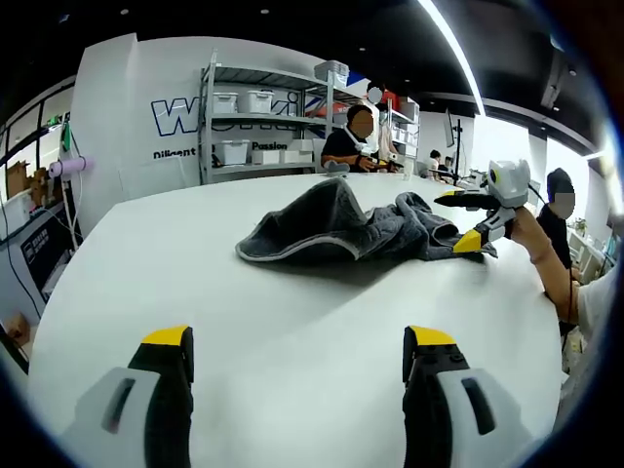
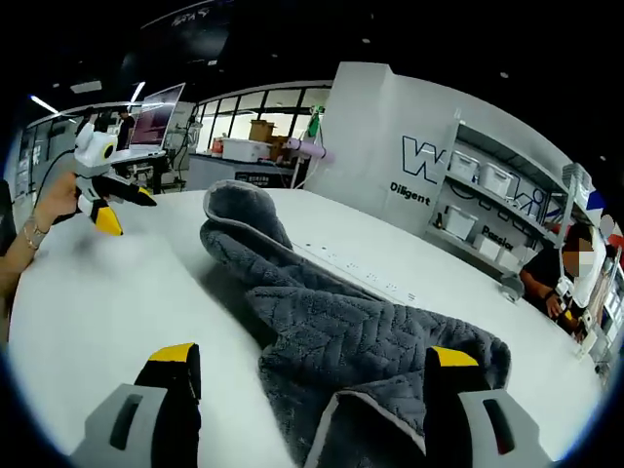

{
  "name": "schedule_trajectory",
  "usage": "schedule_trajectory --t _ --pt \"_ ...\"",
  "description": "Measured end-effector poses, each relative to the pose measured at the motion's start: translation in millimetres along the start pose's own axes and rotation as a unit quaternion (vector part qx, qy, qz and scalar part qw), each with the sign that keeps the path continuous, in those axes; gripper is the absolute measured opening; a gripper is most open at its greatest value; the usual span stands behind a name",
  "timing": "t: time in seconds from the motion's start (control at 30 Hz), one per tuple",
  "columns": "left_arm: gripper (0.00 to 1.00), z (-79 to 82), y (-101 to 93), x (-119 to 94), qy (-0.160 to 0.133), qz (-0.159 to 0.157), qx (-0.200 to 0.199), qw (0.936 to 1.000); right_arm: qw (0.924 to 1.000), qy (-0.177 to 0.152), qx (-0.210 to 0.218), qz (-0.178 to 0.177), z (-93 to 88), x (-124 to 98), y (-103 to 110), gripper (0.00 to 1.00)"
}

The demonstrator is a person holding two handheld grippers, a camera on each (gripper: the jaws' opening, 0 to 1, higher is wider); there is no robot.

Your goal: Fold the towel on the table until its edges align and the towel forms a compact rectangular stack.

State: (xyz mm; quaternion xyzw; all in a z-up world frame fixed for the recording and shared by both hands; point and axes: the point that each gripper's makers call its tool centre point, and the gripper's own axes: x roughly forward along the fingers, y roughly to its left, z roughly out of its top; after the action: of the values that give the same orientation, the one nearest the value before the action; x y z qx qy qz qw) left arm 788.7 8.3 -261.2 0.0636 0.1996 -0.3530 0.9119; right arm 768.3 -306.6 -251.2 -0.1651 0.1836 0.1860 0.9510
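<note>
a crumpled grey towel (image 1: 356, 229) lies on the white tabletop (image 1: 292, 331). in the left gripper view the released left gripper (image 1: 297, 356) hovers well short of it. the right gripper (image 2: 317, 375), jaws spread, sits over the towel's near edge, and its view catches a seated person (image 2: 561, 278) beside shelves (image 2: 497, 200).

One crumpled dark grey quilted towel (image 1: 356, 229) lies on one round white tabletop (image 1: 292, 322). Two yellow-tipped tongs: the left tongs (image 1: 297, 353) and the right tongs (image 2: 315, 369). One metal shelf rack (image 1: 268, 122) carries about five white storage bins.
</note>
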Motion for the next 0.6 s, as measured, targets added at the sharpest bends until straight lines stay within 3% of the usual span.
schedule_trajectory --t 0.27,0.5,0.6 --pt "0.93 -3.0 5.6 2.8 0.001 0.004 -0.003 1.0000 0.9999 0.013 0.000 0.004 -6.0 0.5 -4.1 0.99" --pt "0.93 4.9 1.4 4.9 -0.025 -0.007 -0.005 0.9997 0.9998 0.015 -0.001 0.010 -4.4 -2.1 -5.3 0.99" --pt "0.93 1.4 -3.5 7.7 -0.016 -0.016 -0.002 0.9997 0.9999 0.009 0.000 0.010 -1.9 -4.1 -4.6 0.99"
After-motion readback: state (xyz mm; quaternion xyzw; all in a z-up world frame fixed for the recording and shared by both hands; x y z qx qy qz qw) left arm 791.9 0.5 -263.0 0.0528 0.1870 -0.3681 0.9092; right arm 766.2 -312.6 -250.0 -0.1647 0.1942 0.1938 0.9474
